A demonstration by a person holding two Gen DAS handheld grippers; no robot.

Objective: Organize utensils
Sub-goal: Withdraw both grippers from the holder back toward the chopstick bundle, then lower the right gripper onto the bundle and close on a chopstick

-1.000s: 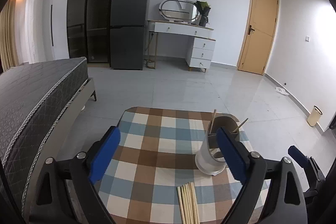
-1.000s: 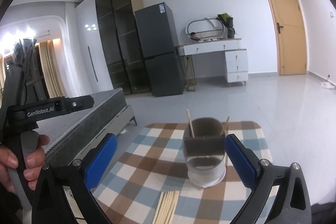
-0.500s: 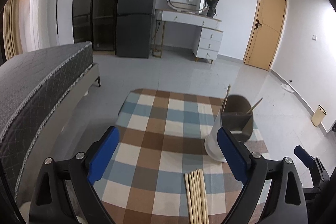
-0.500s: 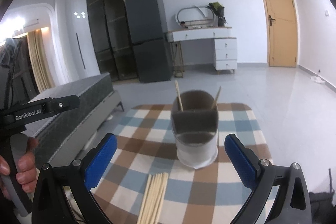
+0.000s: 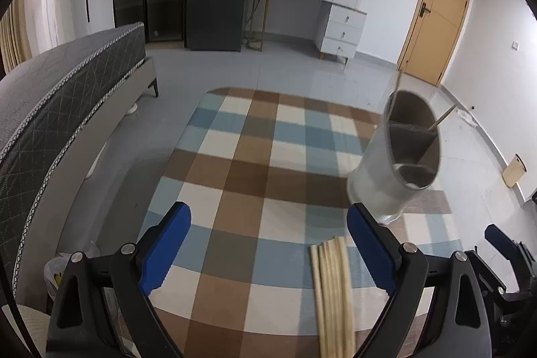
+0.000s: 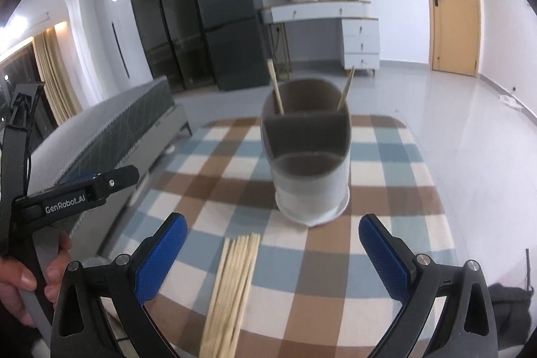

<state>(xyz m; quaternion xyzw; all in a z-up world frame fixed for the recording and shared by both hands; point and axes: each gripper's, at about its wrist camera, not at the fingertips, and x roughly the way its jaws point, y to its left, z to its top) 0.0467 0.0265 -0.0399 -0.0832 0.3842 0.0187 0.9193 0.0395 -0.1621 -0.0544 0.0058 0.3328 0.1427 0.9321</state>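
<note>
A white utensil holder point(image 6: 310, 156) with grey dividers stands on the checked tablecloth point(image 6: 235, 163). Two wooden chopsticks point(image 6: 275, 88) lean in its back compartment. A bundle of several chopsticks point(image 6: 231, 287) lies flat on the cloth in front of it. In the left wrist view the holder point(image 5: 396, 156) is at the right and the bundle point(image 5: 332, 291) lies near the right finger. My left gripper point(image 5: 268, 237) is open and empty above the cloth. My right gripper point(image 6: 272, 244) is open and empty, above the bundle and short of the holder.
The small table's edge point(image 5: 161, 156) drops to the floor on the left, beside a grey bed point(image 5: 50, 96). A fridge point(image 6: 231, 19), a white dresser point(image 6: 335, 32) and a door point(image 6: 449, 5) stand far behind. The left hand-held gripper point(image 6: 50, 207) shows at the left of the right wrist view.
Both grippers have moved forward and down toward the table. The holder and the chopstick bundle look larger and closer. Both stay open.
</note>
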